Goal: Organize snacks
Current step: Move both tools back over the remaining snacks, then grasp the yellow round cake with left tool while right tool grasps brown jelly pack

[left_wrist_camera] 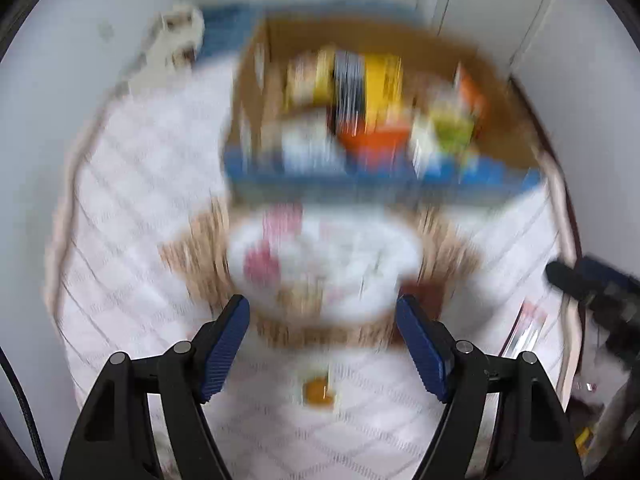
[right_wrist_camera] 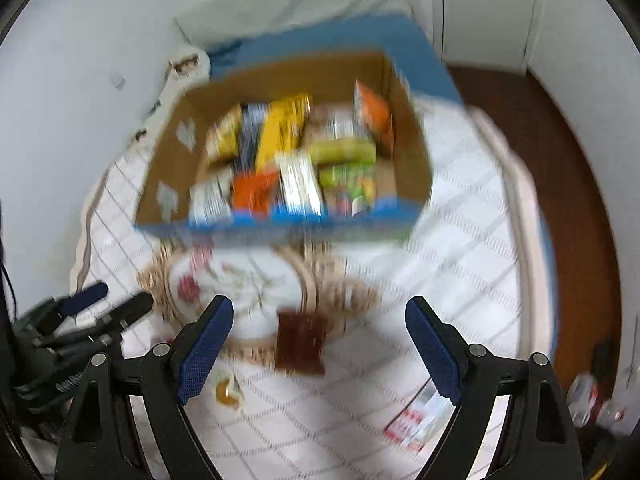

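Both pictures are smeared by motion, so fine detail is lost.

Nearest, the left tool [left_wrist_camera: 322, 312] points steeply down with its blue pads apart and nothing between them; the right tool [right_wrist_camera: 318, 316] does the same, spread a little wider and also empty. Under them lies a white quilted cloth [left_wrist_camera: 132, 184] with a diamond pattern, covering the bench.

On the cloth close to the tools sits a small orange-yellow snack [right_wrist_camera: 229, 392] in a clear wrapper, and to the right a red-and-white packet [right_wrist_camera: 416, 420] near the edge. Both look like loose items not yet sorted.

Just past the pads is a white plate [left_wrist_camera: 344, 256] with pink flowers, resting on a woven straw mat [left_wrist_camera: 200, 248]. A dark brown bar [right_wrist_camera: 301, 344] lies at the plate's near edge, partly on the mat. The plate probably serves as a spot for a few chosen snacks, and the left tool is roughly centred over it, which suggests it is the working target.

Farther back stands a cardboard box [right_wrist_camera: 168, 168] with a blue outer face, touching or just behind the mat. It is packed with snack packets [right_wrist_camera: 280, 132] standing on edge in yellow, orange, green and white, likely so each can be seen and pulled out. No brand or writing can be read through the blur.

Behind the box are a white wall and cupboard doors.
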{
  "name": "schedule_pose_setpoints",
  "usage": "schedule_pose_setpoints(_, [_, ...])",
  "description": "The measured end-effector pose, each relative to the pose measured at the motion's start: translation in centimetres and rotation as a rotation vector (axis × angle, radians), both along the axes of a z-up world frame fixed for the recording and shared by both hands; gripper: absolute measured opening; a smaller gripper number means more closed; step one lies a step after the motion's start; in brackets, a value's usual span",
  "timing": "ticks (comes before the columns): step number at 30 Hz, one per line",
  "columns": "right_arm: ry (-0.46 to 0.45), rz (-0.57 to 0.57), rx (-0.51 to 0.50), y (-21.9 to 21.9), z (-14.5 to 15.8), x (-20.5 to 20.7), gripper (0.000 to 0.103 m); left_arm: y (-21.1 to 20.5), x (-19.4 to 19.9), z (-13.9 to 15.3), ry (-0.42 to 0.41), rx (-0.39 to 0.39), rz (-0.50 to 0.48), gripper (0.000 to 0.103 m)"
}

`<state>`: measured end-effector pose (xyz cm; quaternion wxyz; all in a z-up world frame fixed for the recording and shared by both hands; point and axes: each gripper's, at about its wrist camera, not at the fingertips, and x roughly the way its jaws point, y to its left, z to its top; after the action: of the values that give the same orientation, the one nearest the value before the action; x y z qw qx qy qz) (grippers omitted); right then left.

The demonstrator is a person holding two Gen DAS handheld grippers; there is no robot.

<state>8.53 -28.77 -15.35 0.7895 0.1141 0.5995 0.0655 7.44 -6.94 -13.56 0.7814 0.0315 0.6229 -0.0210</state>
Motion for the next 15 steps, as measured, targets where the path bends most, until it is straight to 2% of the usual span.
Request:
schedule_pose_setpoints(4, [0.100, -0.021, 0.033, 0.0, -4.8, -1.0, 0.090, 1.3, -2.6, -7.7, 0.228, 0.000, -0.003, 0.075])
schedule_pose_setpoints(7, [0.158, -0.024, 0.054, 0.6, -7.7, -1.1, 0.090, 2.0, -3.5, -11.8, 0.344, -0.024, 0.027, 0.075])
schedule_pose_setpoints(12, [0.212, -0.007, 0.064, 2.3, -11.4, -0.7, 0.089, 2.6, -3.6, -16.7, 0.429, -0.047, 0.073, 0.074])
schedule_pose_setpoints(14, [0.236, 0.000, 0.060, 3.1, -12.8, -0.2, 0.089, 2.6, -3.8, -18.4, 0.464, -0.047, 0.078, 0.064])
schedule_pose_setpoints(15, [0.249, 0.001, 0.059, 3.5, -13.6, 0.1, 0.088, 2.6, -3.9, -18.9, 0.475, -0.046, 0.081, 0.063])
